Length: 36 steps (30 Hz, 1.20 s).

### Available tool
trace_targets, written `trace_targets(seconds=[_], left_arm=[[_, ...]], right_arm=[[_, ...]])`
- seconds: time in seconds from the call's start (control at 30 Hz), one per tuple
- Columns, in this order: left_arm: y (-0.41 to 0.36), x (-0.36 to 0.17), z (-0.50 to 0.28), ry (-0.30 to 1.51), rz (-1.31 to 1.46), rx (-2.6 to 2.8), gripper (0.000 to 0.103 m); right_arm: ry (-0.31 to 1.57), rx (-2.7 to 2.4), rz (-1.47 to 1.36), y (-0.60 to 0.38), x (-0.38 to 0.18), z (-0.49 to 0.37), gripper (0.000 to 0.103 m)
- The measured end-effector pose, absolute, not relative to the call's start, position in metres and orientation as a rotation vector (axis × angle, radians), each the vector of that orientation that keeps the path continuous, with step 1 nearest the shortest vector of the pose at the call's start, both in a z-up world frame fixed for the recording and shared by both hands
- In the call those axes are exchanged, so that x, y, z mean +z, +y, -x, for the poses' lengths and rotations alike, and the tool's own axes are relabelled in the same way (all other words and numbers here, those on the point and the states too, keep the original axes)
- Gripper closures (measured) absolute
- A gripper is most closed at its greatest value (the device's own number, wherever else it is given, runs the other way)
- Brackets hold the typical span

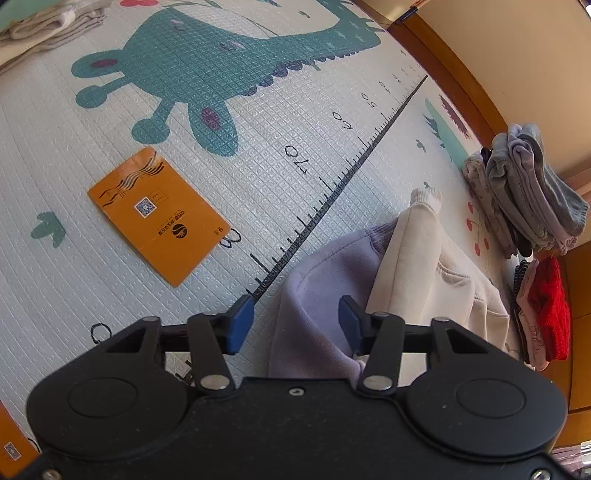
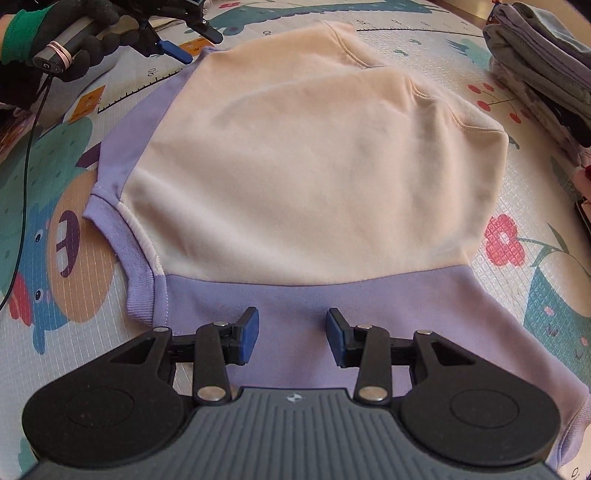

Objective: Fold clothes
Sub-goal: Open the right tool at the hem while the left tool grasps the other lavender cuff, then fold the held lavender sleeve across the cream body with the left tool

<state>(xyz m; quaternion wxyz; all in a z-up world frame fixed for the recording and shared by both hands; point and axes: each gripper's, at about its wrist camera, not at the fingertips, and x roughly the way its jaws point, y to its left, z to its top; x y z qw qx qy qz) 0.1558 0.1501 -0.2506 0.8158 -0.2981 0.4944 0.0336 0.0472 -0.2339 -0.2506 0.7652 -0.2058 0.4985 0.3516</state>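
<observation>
A cream and lilac sweatshirt [image 2: 314, 166] lies spread on the patterned play mat [image 2: 535, 288], sleeves folded in. My right gripper [image 2: 292, 332] is open just above its lilac band, holding nothing. My left gripper [image 1: 296, 319] is open over the lilac edge of the same sweatshirt [image 1: 325, 295], holding nothing. The left gripper also shows in the right wrist view [image 2: 184, 44] at the garment's far left corner, held by a gloved hand.
A stack of folded grey clothes [image 1: 532, 195] sits at the mat's right edge, seen also in the right wrist view [image 2: 543, 62]. Red and pink clothes [image 1: 546, 314] lie beside it. An orange packet [image 1: 159, 216] lies on the mat. Folded beige clothes [image 1: 44, 26] sit far left.
</observation>
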Motion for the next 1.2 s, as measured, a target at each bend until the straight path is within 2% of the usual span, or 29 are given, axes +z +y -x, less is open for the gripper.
trace_targets(seconds=[0.03, 0.1, 0.23, 0.33, 0.47, 0.5, 0.63, 0.7, 0.93, 1.1, 1.2], left_arm=[[0.144, -0.25, -0.158, 1.06, 0.6, 0.064, 0.094], [0.134, -0.244, -0.159, 1.049, 0.544, 0.048, 0.097], [0.105, -0.212, -0.144, 0.949, 0.424, -0.017, 0.099], [0.054, -0.19, -0.135, 0.896, 0.241, -0.125, 0.099], [-0.033, -0.196, -0.12, 0.897, -0.044, -0.287, 0.099], [-0.052, -0.204, -0.117, 0.91, -0.109, -0.318, 0.098], [-0.077, -0.224, -0.109, 1.035, -0.112, -0.532, 0.08], [-0.055, -0.218, -0.121, 1.017, -0.043, -0.505, 0.073], [0.033, -0.191, -0.165, 0.914, 0.215, -0.355, 0.073], [0.057, -0.213, -0.199, 0.963, 0.294, -0.297, 0.073], [0.067, -0.229, -0.218, 0.997, 0.325, -0.289, 0.066]], right_arm=[[1.062, 0.765, 0.456, -0.234, -0.249, -0.045, 0.062], [1.034, 0.774, 0.45, -0.234, -0.245, -0.044, 0.062], [1.03, 0.799, 0.446, -0.227, -0.245, -0.048, 0.062], [1.04, 0.822, 0.448, -0.222, -0.247, -0.05, 0.062], [1.046, 0.823, 0.445, -0.219, -0.248, -0.052, 0.06], [1.048, 0.821, 0.443, -0.219, -0.248, -0.052, 0.06], [1.065, 0.815, 0.443, -0.222, -0.253, -0.049, 0.059], [1.067, 0.819, 0.438, -0.224, -0.255, -0.047, 0.057], [1.061, 0.832, 0.423, -0.223, -0.259, -0.05, 0.055], [1.06, 0.834, 0.426, -0.222, -0.261, -0.05, 0.05], [1.064, 0.832, 0.415, -0.222, -0.262, -0.052, 0.049]])
